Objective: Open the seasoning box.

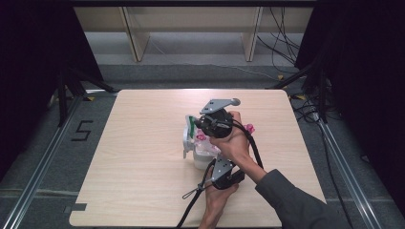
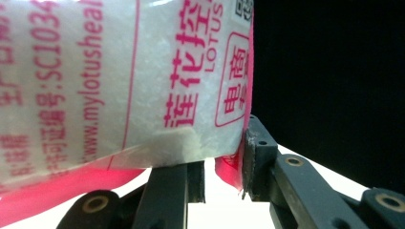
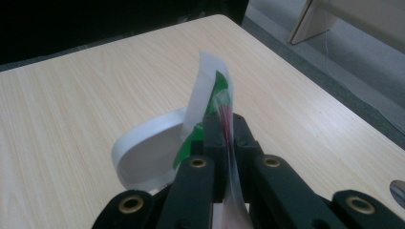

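A pale wooden table [image 1: 143, 157] stands on grey floor between dark curtains, with cables trailing at the right. Near its middle, the left gripper [image 2: 224, 176] clamps the bottom edge of a white, pink-printed bag [image 2: 119, 81], while the right gripper [image 3: 224, 138] pinches the bag's top edge tightly.

You worked at a pale wooden table [image 1: 143, 157] set on grey floor [image 1: 200, 71]. Black curtains [image 1: 33, 62] flanked you, a light wooden shelf unit [image 1: 191, 28] stood behind, cables [image 1: 282, 43] trailed right, and a "5" [image 1: 82, 130] marked the floor.
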The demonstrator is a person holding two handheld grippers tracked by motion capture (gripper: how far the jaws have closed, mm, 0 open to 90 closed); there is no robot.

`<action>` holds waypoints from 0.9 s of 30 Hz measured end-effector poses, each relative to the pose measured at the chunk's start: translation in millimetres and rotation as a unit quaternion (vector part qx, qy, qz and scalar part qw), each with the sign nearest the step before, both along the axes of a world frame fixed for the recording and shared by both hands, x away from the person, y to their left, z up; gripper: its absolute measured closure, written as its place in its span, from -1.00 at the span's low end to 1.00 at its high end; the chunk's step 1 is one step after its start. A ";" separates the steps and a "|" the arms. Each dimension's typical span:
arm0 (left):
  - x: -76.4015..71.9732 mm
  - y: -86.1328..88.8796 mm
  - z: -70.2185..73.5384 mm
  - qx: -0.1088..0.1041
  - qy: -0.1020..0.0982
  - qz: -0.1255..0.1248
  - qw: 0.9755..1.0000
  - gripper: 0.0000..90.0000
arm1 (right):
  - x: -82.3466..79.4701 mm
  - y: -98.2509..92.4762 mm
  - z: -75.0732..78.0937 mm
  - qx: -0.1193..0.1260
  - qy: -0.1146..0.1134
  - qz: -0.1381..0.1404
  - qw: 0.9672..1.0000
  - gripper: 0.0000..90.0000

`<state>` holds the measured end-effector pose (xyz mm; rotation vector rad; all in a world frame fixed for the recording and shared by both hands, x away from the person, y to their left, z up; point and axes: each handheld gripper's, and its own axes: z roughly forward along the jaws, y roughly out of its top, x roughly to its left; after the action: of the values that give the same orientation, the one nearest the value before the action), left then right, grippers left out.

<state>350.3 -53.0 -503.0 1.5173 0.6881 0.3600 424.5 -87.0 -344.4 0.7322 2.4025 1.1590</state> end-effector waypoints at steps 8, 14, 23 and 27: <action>0.0 -0.2 -0.1 -0.001 0.001 0.002 1.000 0.64 | 0.5 1.1 -2.1 -0.001 -0.004 0.001 1.000 0.98; 0.5 0.8 -0.2 0.006 0.001 0.002 1.000 0.64 | 0.3 2.1 -2.6 -0.001 0.000 -0.001 1.000 0.98; 0.3 -0.6 0.1 -0.003 0.001 0.001 1.000 0.64 | 1.9 2.3 -4.1 -0.007 -0.001 -0.002 1.000 0.98; 0.4 -0.3 0.1 -0.001 0.000 0.001 1.000 0.64 | 3.4 -0.7 0.0 0.002 0.000 -0.001 1.000 0.98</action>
<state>350.7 -53.3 -502.9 1.5143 0.6902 0.3612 427.9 -87.7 -344.4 0.7354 2.4005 1.1636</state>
